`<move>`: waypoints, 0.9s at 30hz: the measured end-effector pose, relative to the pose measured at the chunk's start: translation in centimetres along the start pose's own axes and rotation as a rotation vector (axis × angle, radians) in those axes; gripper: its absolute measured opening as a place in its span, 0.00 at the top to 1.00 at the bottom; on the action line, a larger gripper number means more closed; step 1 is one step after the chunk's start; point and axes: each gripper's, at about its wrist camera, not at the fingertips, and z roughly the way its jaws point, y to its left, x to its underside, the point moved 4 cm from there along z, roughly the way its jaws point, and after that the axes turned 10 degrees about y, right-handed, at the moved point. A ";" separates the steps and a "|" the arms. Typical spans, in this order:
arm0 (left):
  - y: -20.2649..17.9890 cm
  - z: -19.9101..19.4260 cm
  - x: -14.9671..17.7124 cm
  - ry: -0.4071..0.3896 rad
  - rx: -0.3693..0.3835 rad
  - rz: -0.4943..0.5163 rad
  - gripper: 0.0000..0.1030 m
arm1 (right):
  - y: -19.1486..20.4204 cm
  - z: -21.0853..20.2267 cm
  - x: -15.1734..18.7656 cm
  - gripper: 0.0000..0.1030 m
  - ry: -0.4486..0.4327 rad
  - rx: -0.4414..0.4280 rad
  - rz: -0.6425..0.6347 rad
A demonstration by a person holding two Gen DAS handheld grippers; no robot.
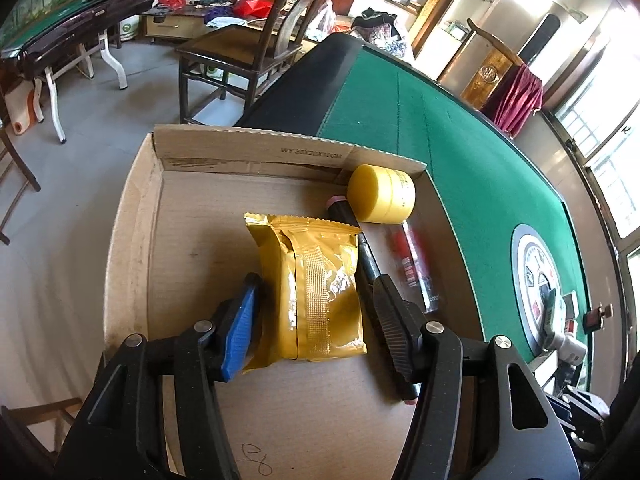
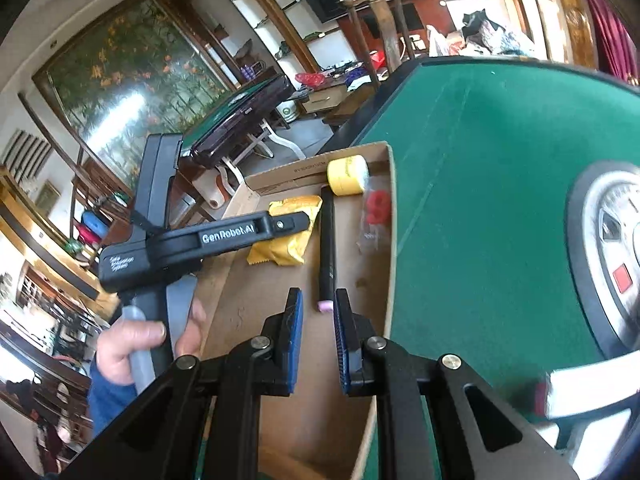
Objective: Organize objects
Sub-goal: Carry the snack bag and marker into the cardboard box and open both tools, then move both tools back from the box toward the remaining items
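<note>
A shallow cardboard box sits on the green table's corner. In it lie a gold snack packet, a black pen-like stick, a yellow jar on its side and a clear packet with red contents. My left gripper is open, its fingers on either side of the gold packet, which rests on the box floor. In the right wrist view the box, gold packet, stick and jar show again. My right gripper is open and empty above the box, just short of the stick's pink end.
The green felt table has a round centre panel with small items beside it. Wooden chairs stand past the table's far edge. A second folded green table stands across the tiled floor.
</note>
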 end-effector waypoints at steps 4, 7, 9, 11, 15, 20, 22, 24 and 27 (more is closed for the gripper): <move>-0.6 -1.1 0.0 -0.028 0.081 0.016 0.44 | -1.9 -2.6 0.9 0.86 -0.036 -0.017 0.045; -1.0 -2.2 -0.1 -0.058 0.128 0.028 0.44 | -3.4 -4.6 2.0 0.86 -0.075 -0.004 0.076; -1.0 -2.8 -0.2 -0.080 0.144 0.032 0.44 | -4.6 -6.6 3.0 0.86 -0.116 0.006 0.098; -1.0 -3.3 -0.3 -0.097 0.152 0.027 0.44 | -5.9 -7.9 3.5 0.86 -0.142 0.018 0.119; -1.8 -4.5 0.0 -0.141 0.181 0.065 0.44 | -8.7 -10.3 5.6 0.86 -0.186 0.046 0.172; -6.1 -4.5 1.5 -0.114 0.227 0.219 0.44 | -12.5 -11.0 8.0 0.86 -0.194 0.052 0.254; -8.1 -4.2 2.5 -0.093 0.234 0.282 0.44 | -13.2 -11.0 7.8 0.85 -0.193 0.051 0.265; -9.9 -3.8 3.7 -0.070 0.251 0.333 0.44 | -13.5 -11.4 8.1 0.84 -0.204 0.043 0.257; -12.4 -3.3 5.3 -0.029 0.308 0.362 0.44 | -13.4 -11.5 8.1 0.84 -0.202 0.004 0.249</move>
